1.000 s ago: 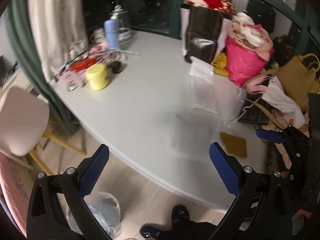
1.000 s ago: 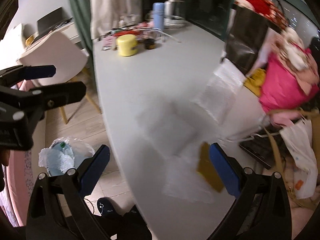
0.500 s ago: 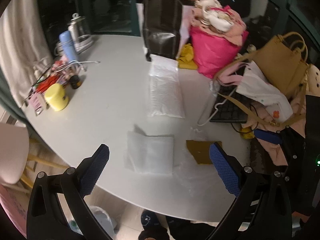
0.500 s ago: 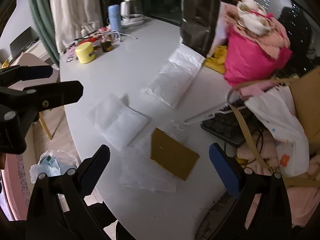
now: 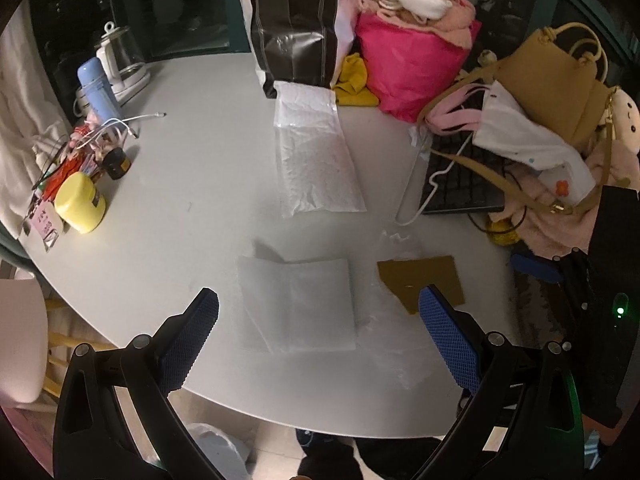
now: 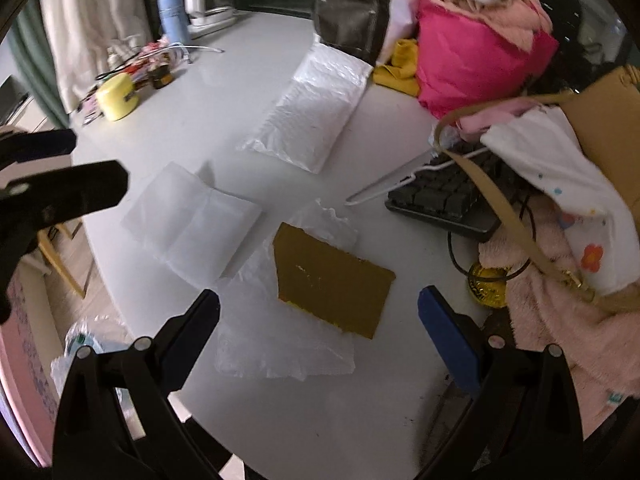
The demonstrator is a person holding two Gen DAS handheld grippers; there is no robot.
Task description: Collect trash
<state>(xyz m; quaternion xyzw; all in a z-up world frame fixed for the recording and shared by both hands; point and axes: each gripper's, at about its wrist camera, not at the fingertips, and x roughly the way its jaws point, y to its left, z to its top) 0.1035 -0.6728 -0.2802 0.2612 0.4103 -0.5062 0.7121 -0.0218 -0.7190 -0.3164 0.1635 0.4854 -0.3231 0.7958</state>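
A folded white foam sheet (image 5: pixel 298 304) (image 6: pixel 192 222) lies on the white round table (image 5: pixel 192 168) near its front edge. Right of it, a brown cardboard piece (image 5: pixel 420 280) (image 6: pixel 330 280) rests on crumpled clear plastic film (image 6: pixel 280 344). A white bubble mailer (image 5: pixel 316 152) (image 6: pixel 316 120) lies farther back. My left gripper (image 5: pixel 319 336) is open and empty, above the foam sheet. My right gripper (image 6: pixel 319 336) is open and empty, above the cardboard. The left gripper also shows at the left edge of the right wrist view (image 6: pixel 60 184).
A black shopping bag (image 5: pixel 296 20), pink bag of clothes (image 5: pixel 412 48), tan handbag (image 5: pixel 552 80) and black keyboard (image 5: pixel 460 184) crowd the table's back and right. A yellow jar (image 5: pixel 80 202), blue flask (image 5: pixel 98 88) and kettle stand left. A plastic trash bag (image 6: pixel 88 344) sits on the floor.
Both grippers have swung right and in over the table. The foam sheet, cardboard and plastic film now lie right under them. Both stay open.
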